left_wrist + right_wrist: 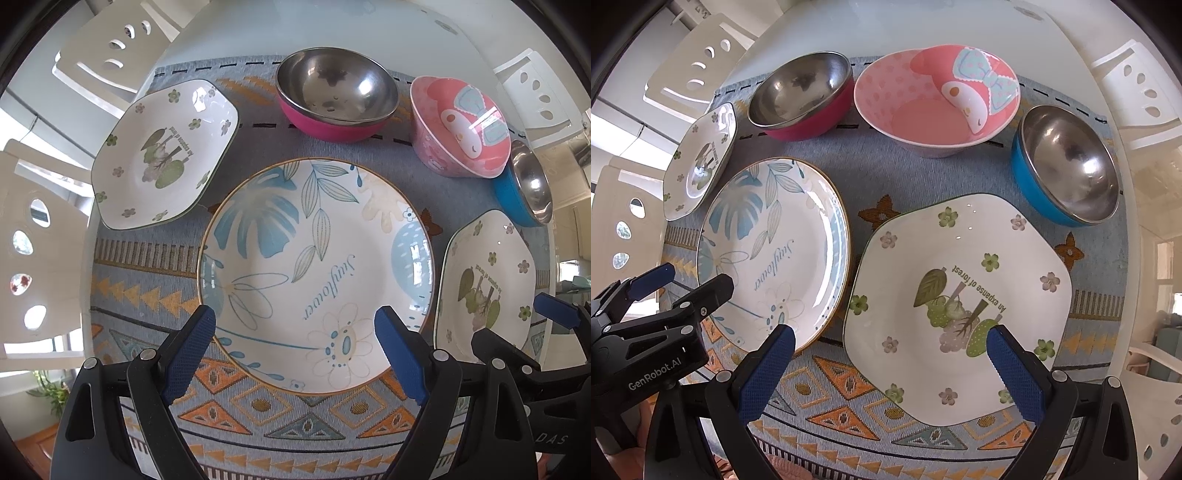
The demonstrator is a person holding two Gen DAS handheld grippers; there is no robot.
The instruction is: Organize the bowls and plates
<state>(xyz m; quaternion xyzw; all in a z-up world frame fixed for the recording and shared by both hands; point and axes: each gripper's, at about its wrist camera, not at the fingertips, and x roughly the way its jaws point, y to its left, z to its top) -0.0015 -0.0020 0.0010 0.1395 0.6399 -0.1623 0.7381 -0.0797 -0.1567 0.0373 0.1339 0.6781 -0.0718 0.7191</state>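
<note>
The left gripper (295, 350) hangs above the round leaf-print plate (314, 273), its fingers (190, 354) released and spread wide, grasping nothing. The right gripper (890, 369) hangs above the near hexagonal plate (956, 306), likewise released and empty. Both plates lie flat on the patterned mat (849, 398) covering the worktop. A second hexagonal plate (162, 155) lies at the far left. Three bowls stand along the far edge: pink-sided steel bowl (336, 92), pink cartoon bowl (936, 99), blue-sided steel bowl (1067, 170). No stacking has begun. Recommended procedure: approach a plate at its raised rim, one finger over and one under the edge, since flat glazed ware offers no other purchase. Stack matching hexagonal plates together and nest the steel bowls.
</note>
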